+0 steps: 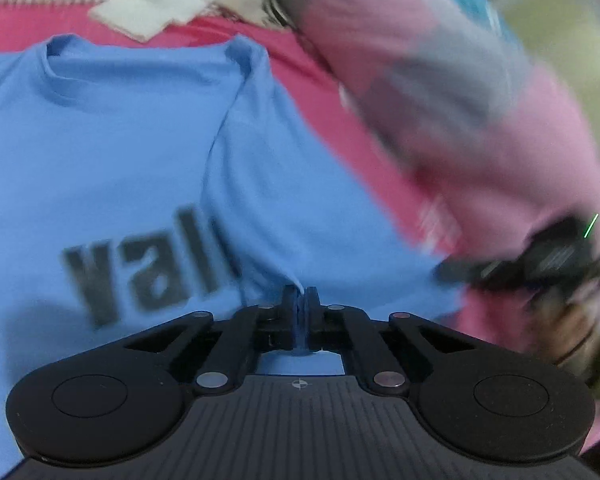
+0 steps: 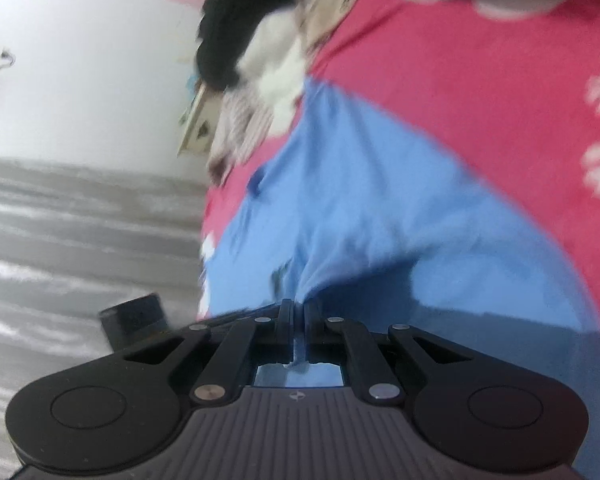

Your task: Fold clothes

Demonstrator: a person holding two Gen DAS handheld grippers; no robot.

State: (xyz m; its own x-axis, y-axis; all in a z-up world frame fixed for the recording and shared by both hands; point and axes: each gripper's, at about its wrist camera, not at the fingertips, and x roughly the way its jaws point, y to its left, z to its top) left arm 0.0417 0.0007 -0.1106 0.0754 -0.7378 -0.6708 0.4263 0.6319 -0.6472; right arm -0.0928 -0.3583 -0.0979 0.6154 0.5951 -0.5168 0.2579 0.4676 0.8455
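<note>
We have the blue shirt (image 1: 132,152) lying ahead of the left gripper (image 1: 299,300) on a pink sheet (image 1: 340,92), neckline at the far end, dark lettering just left of the jaws. The left gripper is closed, with a ridge of blue cloth pinched between its pads. One side of the shirt already lies folded over along a lengthwise crease running from the collar toward the jaws.

The right gripper (image 2: 299,312) is likewise closed on a fold of the same shirt (image 2: 380,208); cloth fans out from its jaws, drawn up into taut creases. In the left view a pink sleeve (image 1: 480,92) and a dark device, likely the right gripper, sit to the right, blurred. A heap of other clothes (image 2: 252,60) lies beyond the shirt, at the far edge of the sheet.

Judgement: we are mid-fold, both grippers holding an edge, probably the hem end. Next move calls for carrying both pinches together toward the collar, level and evenly spaced, then laying the cloth flat before letting go. Uneven travel would skew the fold.
</note>
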